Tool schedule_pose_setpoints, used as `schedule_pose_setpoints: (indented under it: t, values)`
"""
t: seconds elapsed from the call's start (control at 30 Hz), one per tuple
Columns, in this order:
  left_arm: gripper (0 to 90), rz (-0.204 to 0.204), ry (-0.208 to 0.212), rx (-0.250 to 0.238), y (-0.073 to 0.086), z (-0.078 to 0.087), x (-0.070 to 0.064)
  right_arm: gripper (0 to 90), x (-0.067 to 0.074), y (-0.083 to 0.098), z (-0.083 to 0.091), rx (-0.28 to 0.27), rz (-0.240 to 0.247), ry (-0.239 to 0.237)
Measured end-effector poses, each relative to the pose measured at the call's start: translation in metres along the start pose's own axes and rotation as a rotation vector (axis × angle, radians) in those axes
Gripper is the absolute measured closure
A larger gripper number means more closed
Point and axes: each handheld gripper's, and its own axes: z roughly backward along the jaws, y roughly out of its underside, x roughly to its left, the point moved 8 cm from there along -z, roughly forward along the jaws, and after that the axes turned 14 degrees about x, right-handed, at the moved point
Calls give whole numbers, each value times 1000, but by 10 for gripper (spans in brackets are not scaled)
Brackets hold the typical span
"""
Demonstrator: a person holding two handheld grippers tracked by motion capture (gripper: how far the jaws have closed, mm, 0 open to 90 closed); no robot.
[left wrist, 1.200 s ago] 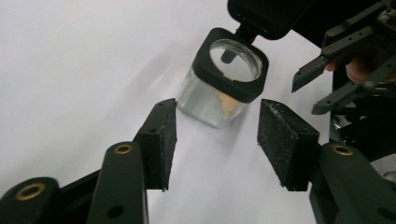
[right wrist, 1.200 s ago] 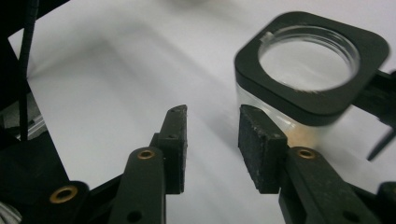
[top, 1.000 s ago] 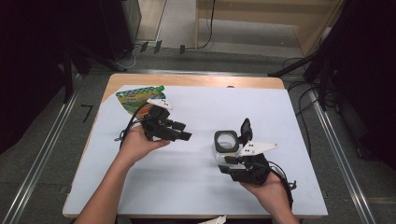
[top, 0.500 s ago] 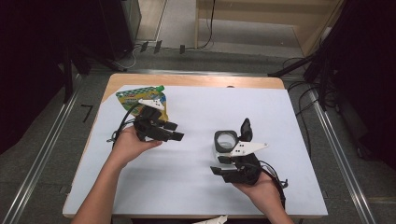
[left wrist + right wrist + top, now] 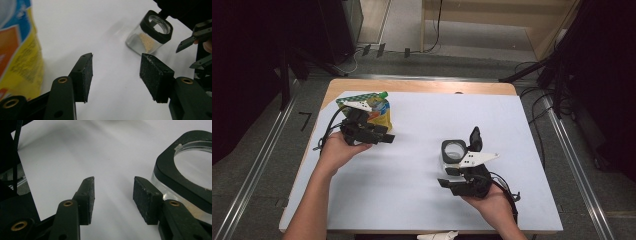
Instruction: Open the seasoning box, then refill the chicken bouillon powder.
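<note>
Two things lie on the white bench: one colourful pouch with a green cap near the far left corner, and one clear jar with a black square rim right of the middle. Between them the sheet is bare and wide, and the near edge also has free room. One left tool is just beside the pouch, its jaws apart with nothing between them; they have just been closing a little. One right tool stands close beside the jar, jaws apart and empty. Compared with a second ago, the left hand has moved toward the far left, nearer to the pouch; the jar kept its place.
</note>
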Motion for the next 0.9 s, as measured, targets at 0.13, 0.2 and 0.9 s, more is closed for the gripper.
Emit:
schedule_pose_setpoints:
  t: [0.13, 0.2, 0.9]
  values:
    - [452, 22, -36, 0, 8, 9, 11, 528, 1, -2, -5, 10, 11, -5]
    - [454, 35, -44, -14, 12, 15, 16, 528, 2, -4, -8, 12, 21, -8]
    - [461, 165, -178, -85, 45, 67, 68, 529, 9, -8, -17, 36, 60, -17]
